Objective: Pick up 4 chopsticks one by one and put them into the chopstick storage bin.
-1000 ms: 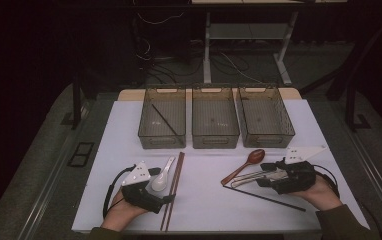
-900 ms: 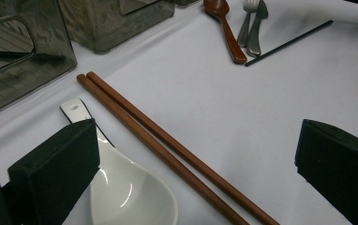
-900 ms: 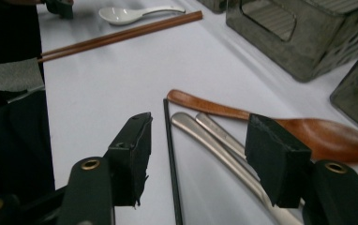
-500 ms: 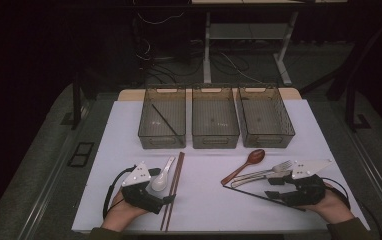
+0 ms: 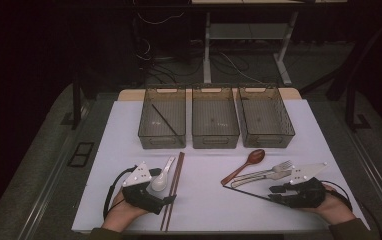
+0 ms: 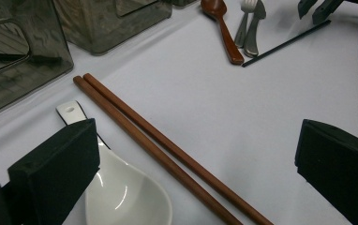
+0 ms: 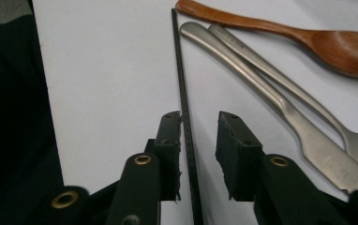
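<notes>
My left gripper (image 5: 160,187) rests open at the front left of the white table (image 5: 204,210), its jaws wide apart (image 6: 191,140). A white ceramic spoon (image 5: 162,175) (image 6: 125,197) lies by its left jaw, and a pair of brown chopsticks (image 5: 175,185) (image 6: 158,145) runs between the jaws. My right gripper (image 5: 275,194) (image 7: 198,136) is open at the front right. A thin black chopstick (image 5: 244,191) (image 7: 182,93) lies flat between its jaws, close against the left one. Beside it lie a wooden spoon (image 5: 246,165) (image 7: 336,44), a metal knife (image 7: 280,101) and a fork (image 5: 271,171).
Three grey mesh bins stand in a row at the back: left (image 5: 144,135), middle (image 5: 215,142), right (image 5: 289,132). A black chopstick (image 5: 163,120) lies in the left bin. The table's front edge runs just below both hands.
My right gripper has pulled back toward the front edge and now straddles the black chopstick. The left gripper has not moved.
</notes>
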{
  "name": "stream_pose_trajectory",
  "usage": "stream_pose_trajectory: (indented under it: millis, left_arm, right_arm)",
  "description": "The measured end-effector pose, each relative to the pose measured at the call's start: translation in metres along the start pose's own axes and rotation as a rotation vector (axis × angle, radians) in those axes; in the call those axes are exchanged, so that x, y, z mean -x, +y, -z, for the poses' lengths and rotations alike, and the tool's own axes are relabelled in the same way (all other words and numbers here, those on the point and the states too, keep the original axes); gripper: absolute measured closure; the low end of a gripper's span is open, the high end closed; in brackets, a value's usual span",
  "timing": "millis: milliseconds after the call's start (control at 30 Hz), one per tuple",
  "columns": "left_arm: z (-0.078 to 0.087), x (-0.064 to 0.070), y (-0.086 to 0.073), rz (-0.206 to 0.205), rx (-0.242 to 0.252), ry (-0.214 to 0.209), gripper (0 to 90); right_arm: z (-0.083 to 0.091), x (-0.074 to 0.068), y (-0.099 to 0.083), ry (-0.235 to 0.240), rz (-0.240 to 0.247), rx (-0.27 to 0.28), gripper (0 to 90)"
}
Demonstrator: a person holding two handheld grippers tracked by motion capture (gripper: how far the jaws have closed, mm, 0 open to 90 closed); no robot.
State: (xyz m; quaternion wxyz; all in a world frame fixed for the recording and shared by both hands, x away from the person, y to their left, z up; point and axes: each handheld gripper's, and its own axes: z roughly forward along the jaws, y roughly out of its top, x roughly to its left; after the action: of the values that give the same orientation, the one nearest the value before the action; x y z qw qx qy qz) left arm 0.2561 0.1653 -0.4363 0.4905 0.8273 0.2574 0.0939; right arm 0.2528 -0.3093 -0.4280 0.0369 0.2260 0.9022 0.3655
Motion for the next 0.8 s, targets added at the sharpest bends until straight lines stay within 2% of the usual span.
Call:
stream_pose_trajectory:
  millis: [233,500,533,567,633,700,800]
  left_arm:
    - [0.000,0.000,0.000,-0.001,0.000,-0.002,0.0]
    - [-0.001,0.000,0.000,-0.003,-0.004,-0.004,0.0]
    - [-0.001,0.000,0.000,-0.003,-0.004,-0.004,0.0]
    - [-0.001,0.001,0.000,0.000,-0.004,-0.005,0.0]
    - [-0.001,0.001,0.000,-0.002,-0.006,-0.005,0.0]
    - [-0.002,0.001,0.000,-0.006,-0.010,-0.007,0.0]
    - [-0.002,0.001,0.000,-0.007,-0.013,-0.008,0.0]
  right_arm:
    - [-0.005,-0.001,-0.002,0.016,0.013,-0.065,75.5]
    - [-0.010,0.000,-0.004,0.000,0.034,-0.104,79.7]
    - [-0.011,0.000,-0.005,0.000,0.041,-0.112,80.7]
    - [-0.011,0.001,-0.005,-0.008,0.067,-0.117,81.2]
    - [-0.012,-0.001,-0.004,-0.004,0.068,-0.120,81.7]
    - [-0.012,-0.001,-0.003,-0.016,0.106,-0.131,82.8]
    - [-0.013,-0.002,-0.002,-0.007,0.106,-0.131,84.5]
